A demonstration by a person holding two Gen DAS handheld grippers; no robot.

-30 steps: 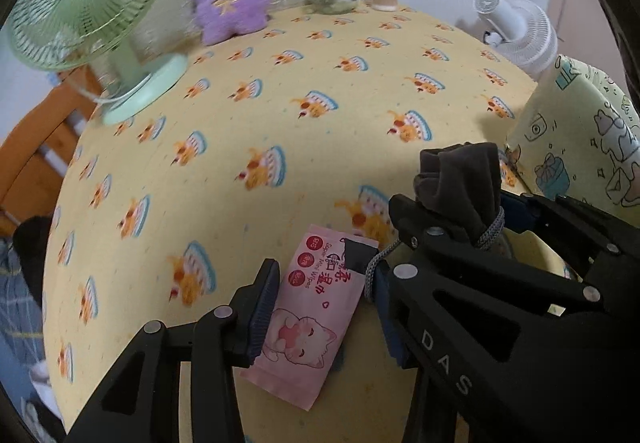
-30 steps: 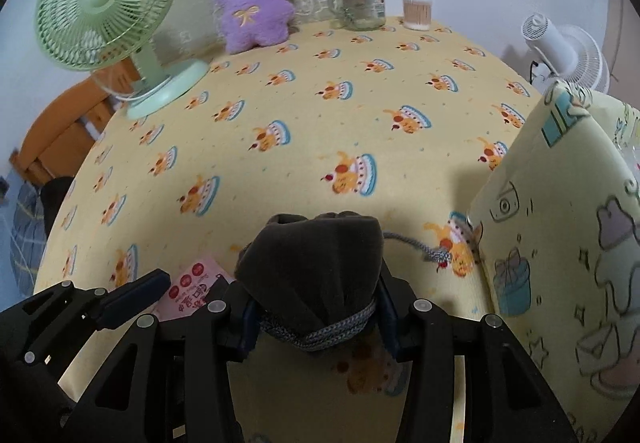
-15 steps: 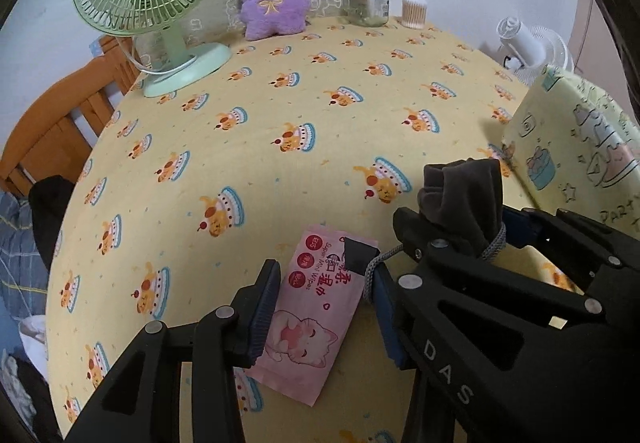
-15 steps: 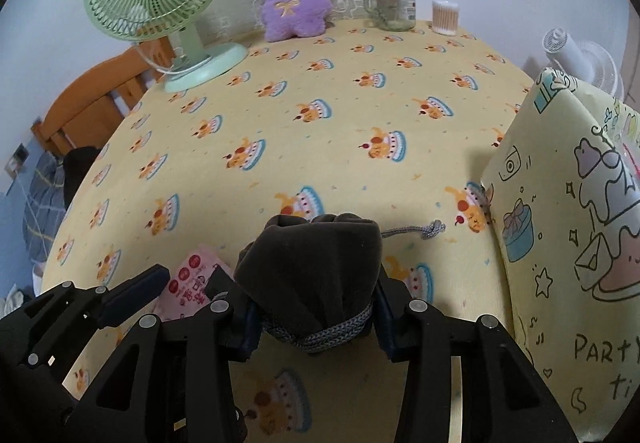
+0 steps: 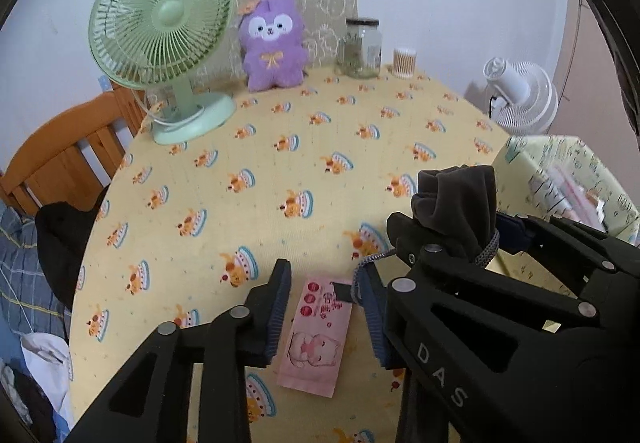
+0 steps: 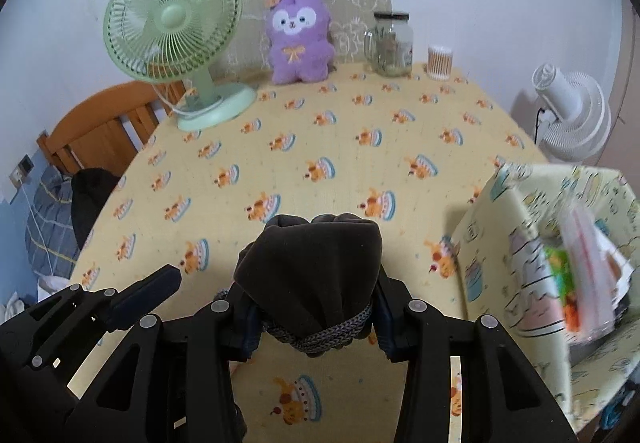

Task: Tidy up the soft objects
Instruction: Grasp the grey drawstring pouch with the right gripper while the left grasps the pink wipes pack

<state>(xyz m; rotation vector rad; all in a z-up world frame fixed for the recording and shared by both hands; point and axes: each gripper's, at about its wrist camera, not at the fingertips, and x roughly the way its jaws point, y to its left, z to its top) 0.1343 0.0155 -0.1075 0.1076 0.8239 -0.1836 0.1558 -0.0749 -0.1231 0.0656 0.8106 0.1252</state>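
My right gripper (image 6: 314, 317) is shut on a dark grey drawstring pouch (image 6: 310, 271) and holds it up above the table; the pouch also shows in the left wrist view (image 5: 458, 207). My left gripper (image 5: 324, 313) is open, its fingers on either side of a pink wet-wipes pack (image 5: 316, 341) that lies flat on the yellow cloth below. A patterned fabric storage box (image 6: 560, 255) stands to the right, holding some packets. A purple plush toy (image 6: 300, 35) sits at the far edge.
A green desk fan (image 6: 176, 39) stands at the back left. A glass jar (image 6: 392, 43) and a cotton-swab tub (image 6: 440, 61) stand at the back. A white fan (image 6: 572, 111) stands off the right edge. A wooden chair (image 6: 100, 127) is at the left.
Both grippers have risen and tilted up, so the table looks farther away. The pouch has lifted with the right gripper, and the storage box's open top has come into view.
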